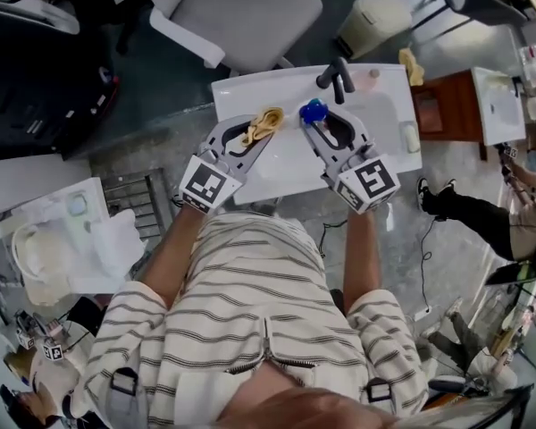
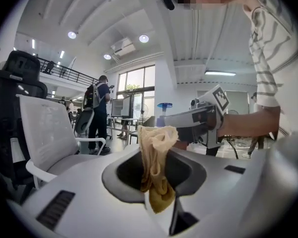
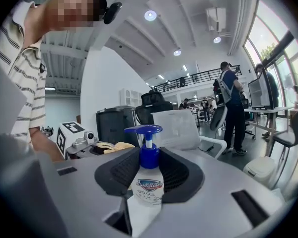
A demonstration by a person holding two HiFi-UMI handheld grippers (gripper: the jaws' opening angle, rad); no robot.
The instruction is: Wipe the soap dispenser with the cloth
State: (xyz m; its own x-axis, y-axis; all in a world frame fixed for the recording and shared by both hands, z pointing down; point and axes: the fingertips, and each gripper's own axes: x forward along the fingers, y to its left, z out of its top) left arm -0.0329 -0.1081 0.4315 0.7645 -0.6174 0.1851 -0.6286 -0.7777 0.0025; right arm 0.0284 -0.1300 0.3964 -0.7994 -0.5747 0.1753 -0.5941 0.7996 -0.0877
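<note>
My right gripper (image 1: 320, 121) (image 3: 147, 182) is shut on the soap dispenser (image 3: 148, 179), a white bottle with a blue pump head (image 1: 312, 110), and holds it upright above the white sink (image 1: 290, 164). A crumpled tan cloth (image 1: 265, 124) (image 2: 156, 165) is pinched in my left gripper (image 1: 257, 132) (image 2: 158, 182), which is shut on it. The two grippers are raised side by side, a small gap apart, with the cloth just left of the pump head. In the left gripper view the right gripper (image 2: 198, 125) shows behind the cloth.
A dark faucet (image 1: 337, 76) stands at the sink's far edge. A soap bar (image 1: 409, 137) lies on its right rim. A white chair (image 1: 241, 12) and a small bin (image 1: 373, 21) stand beyond the sink. A wooden side table (image 1: 445, 107) is at the right.
</note>
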